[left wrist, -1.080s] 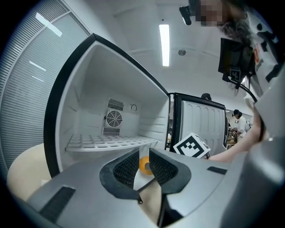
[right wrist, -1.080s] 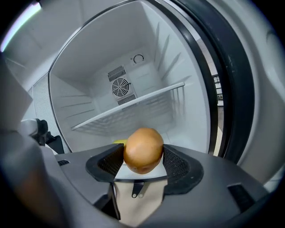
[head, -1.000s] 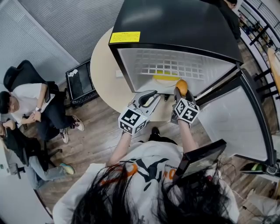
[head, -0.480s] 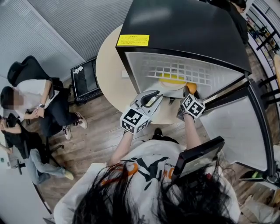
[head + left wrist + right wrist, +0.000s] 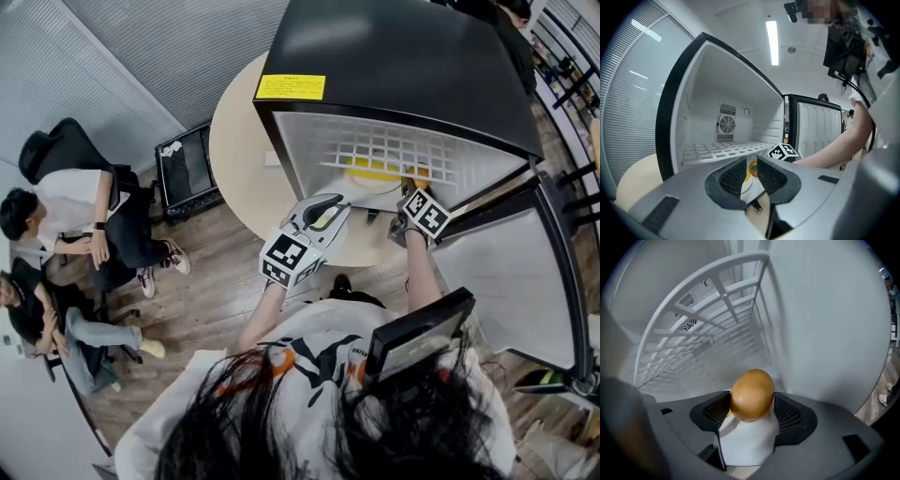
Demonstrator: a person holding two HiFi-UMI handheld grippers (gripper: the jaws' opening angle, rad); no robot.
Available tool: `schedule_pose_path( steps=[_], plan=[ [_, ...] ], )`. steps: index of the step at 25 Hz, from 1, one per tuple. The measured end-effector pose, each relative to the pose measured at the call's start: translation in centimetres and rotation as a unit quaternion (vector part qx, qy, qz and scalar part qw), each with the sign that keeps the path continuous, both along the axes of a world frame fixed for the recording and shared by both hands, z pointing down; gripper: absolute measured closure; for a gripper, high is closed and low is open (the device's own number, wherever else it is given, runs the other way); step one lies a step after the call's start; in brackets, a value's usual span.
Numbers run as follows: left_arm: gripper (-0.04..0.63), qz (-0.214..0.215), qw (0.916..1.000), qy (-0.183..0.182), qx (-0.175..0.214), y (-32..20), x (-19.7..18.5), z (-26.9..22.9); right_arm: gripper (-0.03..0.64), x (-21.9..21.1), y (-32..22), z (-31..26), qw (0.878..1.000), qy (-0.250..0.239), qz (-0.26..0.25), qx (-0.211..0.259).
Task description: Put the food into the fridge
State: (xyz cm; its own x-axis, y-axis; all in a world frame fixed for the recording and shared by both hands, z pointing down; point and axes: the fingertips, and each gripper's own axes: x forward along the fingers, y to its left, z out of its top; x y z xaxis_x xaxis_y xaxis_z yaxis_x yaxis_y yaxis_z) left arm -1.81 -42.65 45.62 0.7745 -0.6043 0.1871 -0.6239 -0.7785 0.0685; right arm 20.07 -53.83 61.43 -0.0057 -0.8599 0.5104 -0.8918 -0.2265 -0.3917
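Note:
A black-topped small fridge (image 5: pixel 394 56) stands open on a round table, its white inside crossed by a wire shelf (image 5: pixel 384 150). My right gripper (image 5: pixel 413 190) reaches in under that shelf at the right side, shut on a round orange fruit (image 5: pixel 751 393) that fills the space between its pads. The right gripper view looks along the shelf (image 5: pixel 708 315) to the back wall. My left gripper (image 5: pixel 320 213) hovers in front of the opening with its jaws a narrow gap apart (image 5: pixel 749 174) and nothing between them. A yellow plate (image 5: pixel 370 172) lies on the fridge floor.
The fridge door (image 5: pixel 506 262) hangs wide open to the right. The beige round table (image 5: pixel 244 169) juts out left of the fridge. A black case (image 5: pixel 187 173) sits on the wooden floor, and people sit on chairs (image 5: pixel 75 216) at the far left.
My right gripper has carried the orange fruit from the fridge's front edge deeper in under the wire shelf. The left gripper has barely moved.

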Motion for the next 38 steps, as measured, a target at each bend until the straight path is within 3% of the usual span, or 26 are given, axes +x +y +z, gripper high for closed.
schedule_pose_path(
  steps=[7, 17, 25, 34, 38],
  plan=[
    [0.522, -0.006, 1.0, -0.003, 0.002, 0.4, -0.7, -0.1, 0.281, -0.7, 0.7, -1.4, 0.999, 0.036, -0.019, 0.016],
    [0.522, -0.007, 1.0, -0.002, 0.003, 1.9, -1.2, -0.5, 0.281, -2.0, 3.9, -4.6, 0.998, 0.032, 0.003, 0.055],
    [0.522, -0.01, 0.9999, 0.004, -0.005, 4.3, -2.1, -0.2, 0.287, -6.0, 7.3, -7.0, 0.994, 0.007, -0.063, 0.092],
    [0.522, -0.017, 0.9997, 0.012, -0.008, 8.2, -3.5, 0.1, 0.444, -11.7, 12.4, -11.0, 0.982, -0.018, -0.132, 0.134],
    [0.522, -0.022, 0.9996, 0.016, -0.009, 10.7, -4.5, 0.2, 0.463, -13.7, 15.6, -12.1, 0.978, -0.029, -0.151, 0.14]
  ],
)
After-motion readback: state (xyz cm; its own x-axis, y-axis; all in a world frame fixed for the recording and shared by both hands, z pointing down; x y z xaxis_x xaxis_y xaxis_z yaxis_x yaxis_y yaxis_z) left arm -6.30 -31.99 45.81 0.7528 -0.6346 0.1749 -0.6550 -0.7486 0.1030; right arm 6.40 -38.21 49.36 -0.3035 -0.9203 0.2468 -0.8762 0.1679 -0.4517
